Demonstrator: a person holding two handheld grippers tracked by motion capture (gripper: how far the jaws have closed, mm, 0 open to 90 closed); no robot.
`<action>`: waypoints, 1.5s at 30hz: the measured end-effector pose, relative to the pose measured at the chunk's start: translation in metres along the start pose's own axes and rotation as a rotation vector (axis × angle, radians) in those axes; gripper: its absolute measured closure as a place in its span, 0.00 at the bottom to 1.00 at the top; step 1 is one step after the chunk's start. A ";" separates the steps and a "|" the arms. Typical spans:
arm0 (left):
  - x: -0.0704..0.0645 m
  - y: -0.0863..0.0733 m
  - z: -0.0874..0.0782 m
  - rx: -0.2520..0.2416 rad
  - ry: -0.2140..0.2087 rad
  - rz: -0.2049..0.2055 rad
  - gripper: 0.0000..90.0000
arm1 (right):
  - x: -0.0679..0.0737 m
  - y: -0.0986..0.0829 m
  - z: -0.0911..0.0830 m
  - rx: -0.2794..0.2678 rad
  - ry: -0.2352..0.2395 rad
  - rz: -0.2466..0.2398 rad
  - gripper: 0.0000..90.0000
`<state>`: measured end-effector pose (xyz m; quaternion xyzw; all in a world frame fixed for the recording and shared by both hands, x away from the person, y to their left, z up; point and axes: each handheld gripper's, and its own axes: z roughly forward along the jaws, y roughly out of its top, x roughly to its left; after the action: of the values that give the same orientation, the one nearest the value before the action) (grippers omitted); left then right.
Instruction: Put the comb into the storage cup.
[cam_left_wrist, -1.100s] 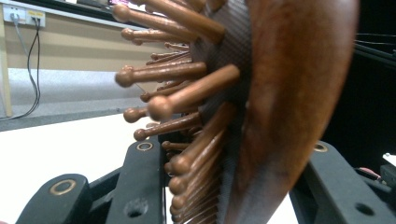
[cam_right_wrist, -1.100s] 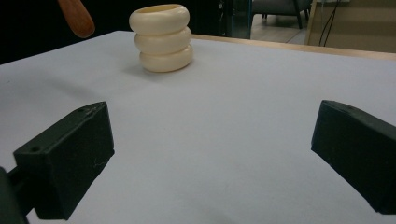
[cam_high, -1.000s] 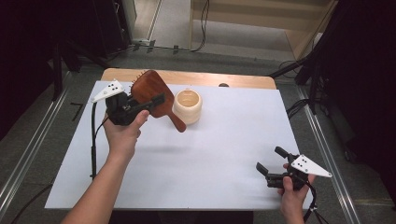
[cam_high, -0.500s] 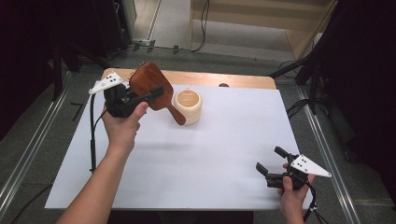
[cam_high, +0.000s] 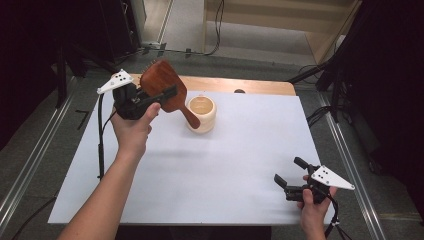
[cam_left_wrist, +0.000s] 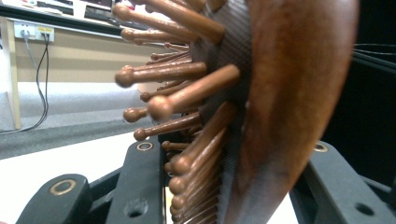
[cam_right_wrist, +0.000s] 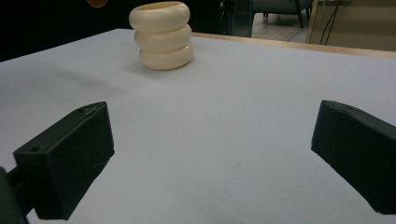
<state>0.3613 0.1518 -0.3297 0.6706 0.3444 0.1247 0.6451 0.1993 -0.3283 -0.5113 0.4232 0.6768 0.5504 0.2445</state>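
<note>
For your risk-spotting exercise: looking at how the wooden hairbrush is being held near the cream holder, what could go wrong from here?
1. The left gripper clamps the brown wooden paddle hairbrush across its curved head and bristles, so it might slip or twist.
2. Its handle hangs close by the cream ribbed holder and could knock it over.

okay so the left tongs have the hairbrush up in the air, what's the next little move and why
Probably swing the hairbrush upright and lower its handle into the cream cup: the left tongs grip the paddle, the handle tip already hangs at the cup's open rim.
</note>
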 end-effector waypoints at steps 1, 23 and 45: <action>0.000 0.001 0.001 -0.001 0.003 0.001 0.67 | 0.000 0.000 0.000 0.000 0.000 0.001 0.00; 0.015 0.010 0.021 -0.007 0.027 -0.002 0.67 | -0.001 -0.001 0.001 0.000 0.003 0.003 0.00; 0.032 0.005 0.042 -0.022 0.060 -0.032 0.67 | -0.001 -0.002 0.001 0.001 0.005 0.004 0.00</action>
<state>0.4116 0.1395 -0.3392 0.6537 0.3729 0.1380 0.6438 0.2003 -0.3285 -0.5133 0.4234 0.6767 0.5518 0.2415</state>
